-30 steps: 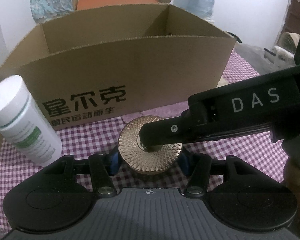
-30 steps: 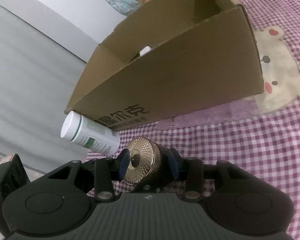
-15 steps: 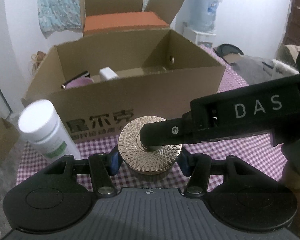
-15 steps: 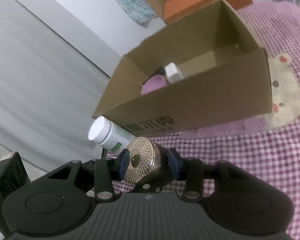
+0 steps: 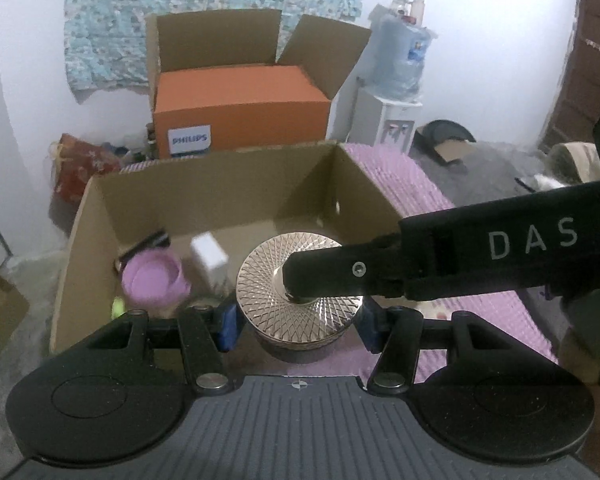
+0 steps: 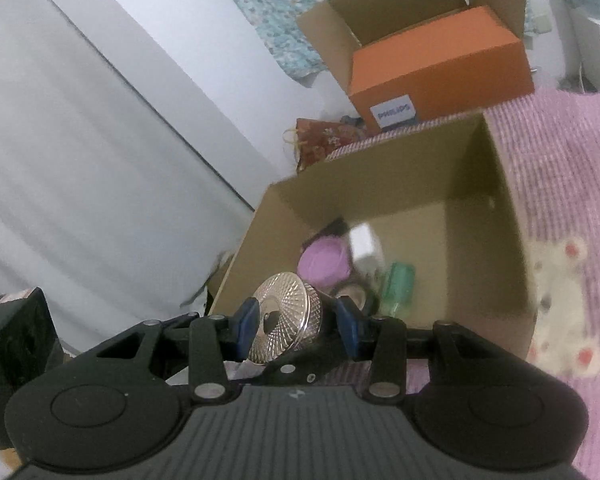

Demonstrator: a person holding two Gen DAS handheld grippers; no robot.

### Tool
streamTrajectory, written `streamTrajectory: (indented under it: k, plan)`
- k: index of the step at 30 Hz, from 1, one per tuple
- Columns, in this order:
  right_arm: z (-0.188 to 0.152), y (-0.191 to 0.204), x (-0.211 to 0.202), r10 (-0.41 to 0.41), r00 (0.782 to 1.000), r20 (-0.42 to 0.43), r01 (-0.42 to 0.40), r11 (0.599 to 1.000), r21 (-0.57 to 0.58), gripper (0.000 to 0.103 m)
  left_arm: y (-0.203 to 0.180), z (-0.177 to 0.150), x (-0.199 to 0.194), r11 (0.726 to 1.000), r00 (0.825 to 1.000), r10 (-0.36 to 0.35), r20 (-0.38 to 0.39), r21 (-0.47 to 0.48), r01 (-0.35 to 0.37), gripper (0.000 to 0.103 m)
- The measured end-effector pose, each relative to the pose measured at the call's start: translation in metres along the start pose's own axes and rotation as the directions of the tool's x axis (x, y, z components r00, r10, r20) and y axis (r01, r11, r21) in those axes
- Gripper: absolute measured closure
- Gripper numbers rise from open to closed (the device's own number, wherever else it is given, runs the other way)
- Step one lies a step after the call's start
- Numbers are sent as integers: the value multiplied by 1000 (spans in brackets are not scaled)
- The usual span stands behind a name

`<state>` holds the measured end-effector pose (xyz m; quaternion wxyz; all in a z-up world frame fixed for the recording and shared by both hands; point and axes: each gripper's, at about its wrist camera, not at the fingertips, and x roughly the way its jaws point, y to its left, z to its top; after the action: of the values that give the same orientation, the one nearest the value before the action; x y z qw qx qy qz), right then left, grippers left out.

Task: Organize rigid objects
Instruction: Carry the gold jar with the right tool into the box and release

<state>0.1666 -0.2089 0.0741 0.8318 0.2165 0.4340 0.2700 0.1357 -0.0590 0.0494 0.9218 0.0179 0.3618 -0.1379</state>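
Observation:
A round dark jar with a gold patterned lid (image 5: pixel 300 280) hangs in the air over the near wall of an open cardboard box (image 5: pixel 220 184). My left gripper (image 5: pixel 298 326) is shut on the jar's sides. In the left wrist view one black finger (image 5: pixel 340 276) of the right gripper presses on the lid's centre. My right gripper (image 6: pixel 296 320) is shut on the same jar (image 6: pixel 284 316), lid against one pad and base against the other. Inside the box (image 6: pixel 400 168) lie a purple-lidded jar (image 5: pixel 152 280), a white block (image 5: pixel 208 252) and a green bottle (image 6: pixel 396 288).
The box stands on a pink checked cloth (image 6: pixel 560 184) with a bear print (image 6: pixel 560 292). Behind it an orange box (image 5: pixel 240 108) sits in an open carton. A water dispenser (image 5: pixel 396 80) is at the back right, a red bag (image 5: pixel 80 164) at the back left.
Both grippers have risen together with the jar, from cloth level in front of the box to above its near wall. The box's inside now shows, and the white bottle has left view.

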Motion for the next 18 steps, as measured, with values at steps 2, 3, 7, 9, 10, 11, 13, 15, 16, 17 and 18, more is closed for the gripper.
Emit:
streamTrajectory:
  k: [2, 3, 7, 9, 10, 11, 13, 15, 16, 17, 18]
  plan:
    - [22, -5, 6, -21, 1000, -9, 21, 1000, -17, 57, 3, 18, 16, 1000, 1000, -6, -14, -11, 6, 48]
    - [32, -8, 10, -35, 999, -13, 35, 999, -24, 57, 4, 26, 24, 1000, 1000, -9, -21, -11, 8, 48]
    - [74, -29, 35, -58, 997, -52, 58, 998, -10, 57, 9, 56, 63, 1000, 998, -6, -65, -27, 5, 48]
    - [90, -41, 51, -68, 994, -82, 67, 998, -7, 57, 13, 64, 83, 999, 996, -2, -90, -37, -2, 48]
    - [97, -46, 60, -71, 993, -97, 71, 997, -6, 57, 14, 68, 90, 999, 995, 2, -103, -41, -7, 48]
    - [103, -52, 68, -77, 991, -113, 77, 997, -2, 57, 15, 70, 99, 999, 993, 4, -117, -41, -9, 48]
    - [115, -63, 83, -91, 985, -146, 91, 996, -6, 57, 20, 75, 116, 999, 988, -3, -152, -44, -3, 48]
    - [121, -73, 98, -99, 979, -178, 101, 995, -1, 57, 25, 77, 131, 998, 982, -12, -188, -65, 0, 48]
    - [124, -77, 105, -103, 976, -193, 105, 995, -4, 57, 27, 77, 137, 997, 979, -14, -203, -74, -1, 48]
    - [126, -80, 112, -109, 972, -207, 109, 994, -7, 57, 29, 77, 142, 996, 977, -15, -215, -84, -3, 48]
    - [128, -82, 117, -114, 969, -217, 115, 993, -8, 57, 30, 77, 147, 996, 974, -15, -226, -90, -6, 48]
